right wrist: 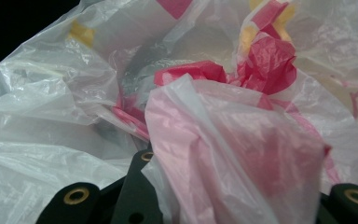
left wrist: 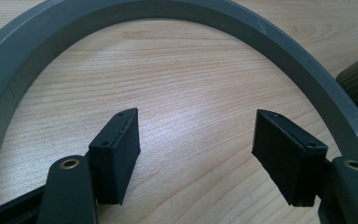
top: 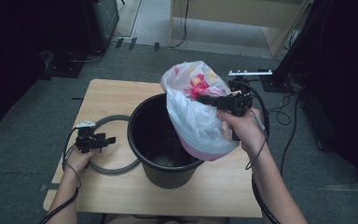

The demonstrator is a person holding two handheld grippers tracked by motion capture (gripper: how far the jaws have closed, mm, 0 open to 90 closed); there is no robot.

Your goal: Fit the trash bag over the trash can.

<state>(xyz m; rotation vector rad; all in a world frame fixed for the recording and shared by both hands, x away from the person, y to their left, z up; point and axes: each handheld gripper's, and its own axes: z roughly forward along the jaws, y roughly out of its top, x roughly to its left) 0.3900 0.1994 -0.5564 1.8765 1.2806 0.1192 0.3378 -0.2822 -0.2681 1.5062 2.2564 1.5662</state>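
Note:
A translucent white plastic bag (top: 198,116) with red and yellow scraps inside hangs over the right rim of a black bucket (top: 165,140). My right gripper (top: 209,99) is shut on the bag's bunched plastic near its top. Close up in the right gripper view, the crumpled bag (right wrist: 214,116) bulges between the jaws. A grey ring (top: 116,144) lies flat on the wooden table (top: 107,95), left of the bucket. My left gripper (top: 106,140) rests over the ring's inside, open and holding nothing. Its own view shows bare wood between the pads (left wrist: 116,149), framed by the ring's arc (left wrist: 168,11).
The table is small, with grey carpet (top: 37,116) on all sides. Cables (top: 286,112) trail on the floor to the right. A pale wooden cabinet (top: 242,18) stands at the back and dark equipment (top: 98,18) at the back left.

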